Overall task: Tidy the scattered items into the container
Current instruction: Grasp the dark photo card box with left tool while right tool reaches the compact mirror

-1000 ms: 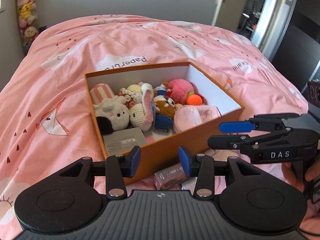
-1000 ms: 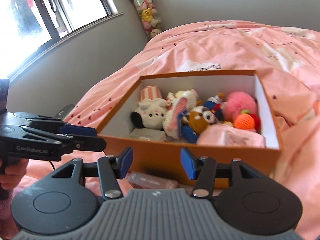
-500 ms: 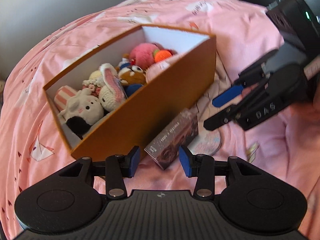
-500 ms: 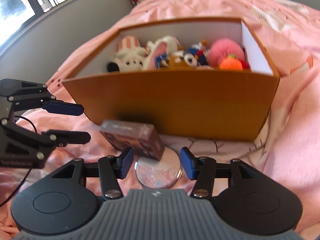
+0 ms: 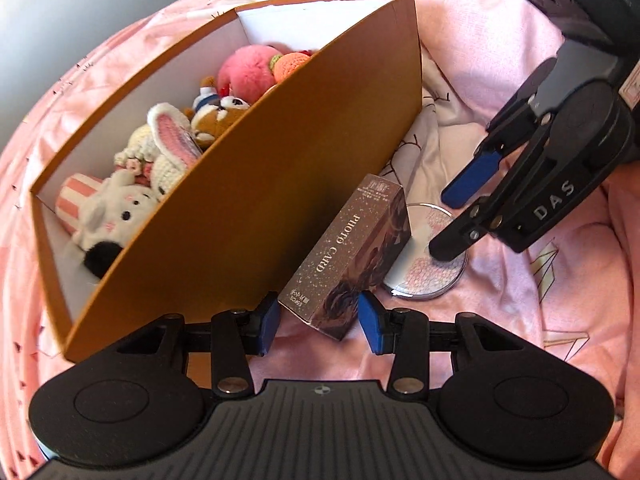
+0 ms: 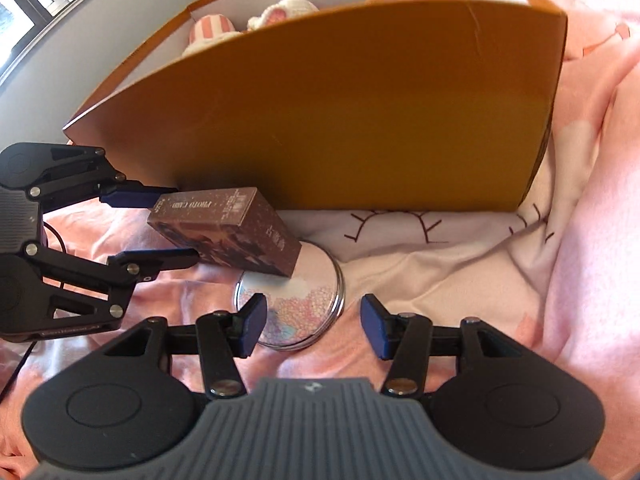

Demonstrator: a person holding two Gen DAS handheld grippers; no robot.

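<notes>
An orange box [image 5: 256, 184] full of plush toys [image 5: 132, 204] stands on the pink bed; it also fills the right wrist view [image 6: 340, 112]. A brown "PHOTO CARD" box [image 5: 352, 256] lies against its near wall, partly on a round glitter compact [image 5: 432, 268]. My left gripper [image 5: 318, 322] is open, its pads on either side of the card box's near end. My right gripper [image 6: 312, 330] is open just above the compact [image 6: 296, 304], beside the card box [image 6: 228, 232]. The right gripper also shows in the left wrist view [image 5: 456, 220].
The pink bedspread [image 5: 560, 300] is wrinkled around the items. A grey wall [image 5: 60, 8] runs behind the bed. A window [image 6: 24, 0] is at the far left in the right wrist view.
Both grippers have dropped low in front of the orange box. The left gripper now straddles the card box's end and the right gripper has closed in on the compact.
</notes>
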